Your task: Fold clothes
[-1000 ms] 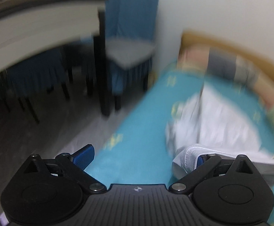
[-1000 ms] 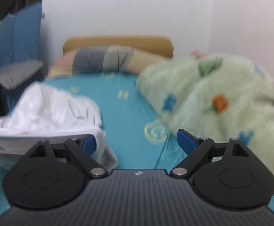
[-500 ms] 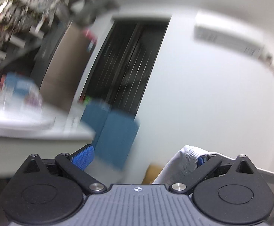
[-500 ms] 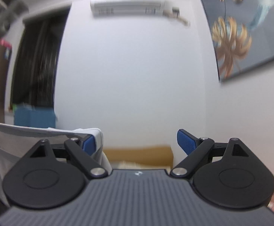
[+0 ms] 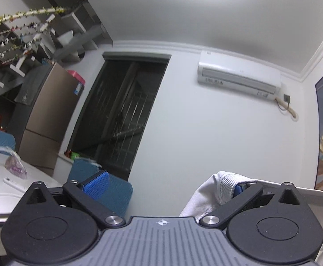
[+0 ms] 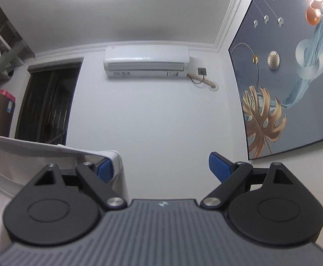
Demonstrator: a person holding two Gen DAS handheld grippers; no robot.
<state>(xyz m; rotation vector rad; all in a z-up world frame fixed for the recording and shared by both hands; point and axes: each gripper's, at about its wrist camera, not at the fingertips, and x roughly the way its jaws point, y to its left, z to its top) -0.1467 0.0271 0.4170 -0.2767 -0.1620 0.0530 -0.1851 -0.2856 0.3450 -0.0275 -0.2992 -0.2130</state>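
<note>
Both grippers now tilt further toward the ceiling, the white ribbed-hem cotton garment (image 5: pixel 208 197) stretched sideways between left gripper (image 5: pixel 168 185) and right gripper (image 6: pixel 161 166); both spread wide, cloth seemingly hooked on one finger each.

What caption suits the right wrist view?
Right claw raised toward the air conditioner, jaws apart, white garment draped over one fingertip.

The left gripper (image 5: pixel 165 188), jaws spread wide, has white cloth (image 5: pixel 208 199) (ribbed hem) draped over its right finger (image 5: pixel 239 189).

White ribbed-knit cloth garment (image 5: pixel 224 187)
</note>
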